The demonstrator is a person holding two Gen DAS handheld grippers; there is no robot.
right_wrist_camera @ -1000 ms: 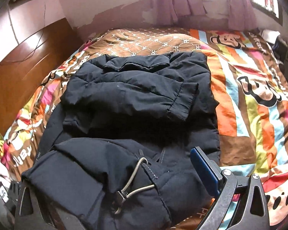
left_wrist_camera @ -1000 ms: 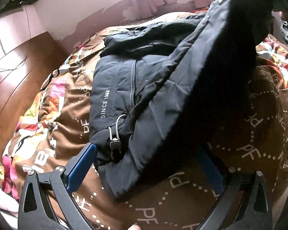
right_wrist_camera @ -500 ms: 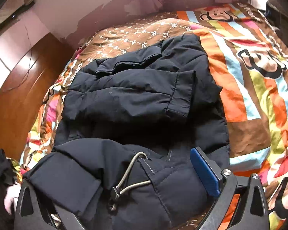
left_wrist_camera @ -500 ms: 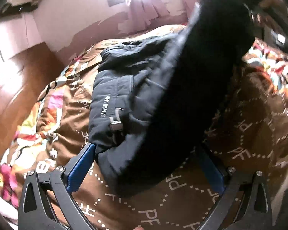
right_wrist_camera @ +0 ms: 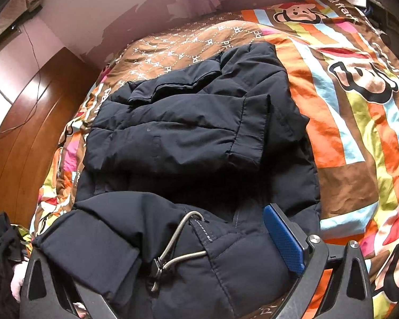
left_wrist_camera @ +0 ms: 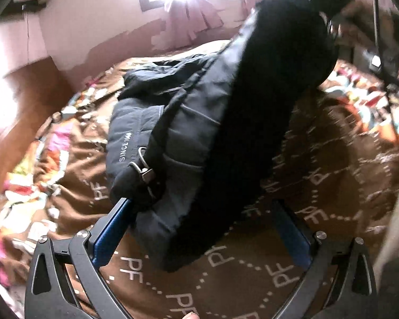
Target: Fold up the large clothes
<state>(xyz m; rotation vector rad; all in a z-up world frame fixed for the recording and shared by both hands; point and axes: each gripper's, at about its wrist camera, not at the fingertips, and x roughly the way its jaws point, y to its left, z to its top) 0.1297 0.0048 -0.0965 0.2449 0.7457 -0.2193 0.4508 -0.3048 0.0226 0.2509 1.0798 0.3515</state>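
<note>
On a bed with a patterned quilt [right_wrist_camera: 359,122] lies a soft, bulky dark puffer jacket [right_wrist_camera: 188,133], its hem clenched in the right gripper [right_wrist_camera: 173,260]; left gripper [left_wrist_camera: 199,226] spread empty.

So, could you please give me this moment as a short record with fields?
garment: dark padded jacket, one sleeve folded across its body
surface: patterned bedspread
left gripper: open, jacket's bottom corner between its fingers
right gripper: hem bunched between its fingers, lifted off the bed; grip cannot be confirmed
detail: drawcord loop at the hem
fold state: hem raised, not yet laid down
</note>
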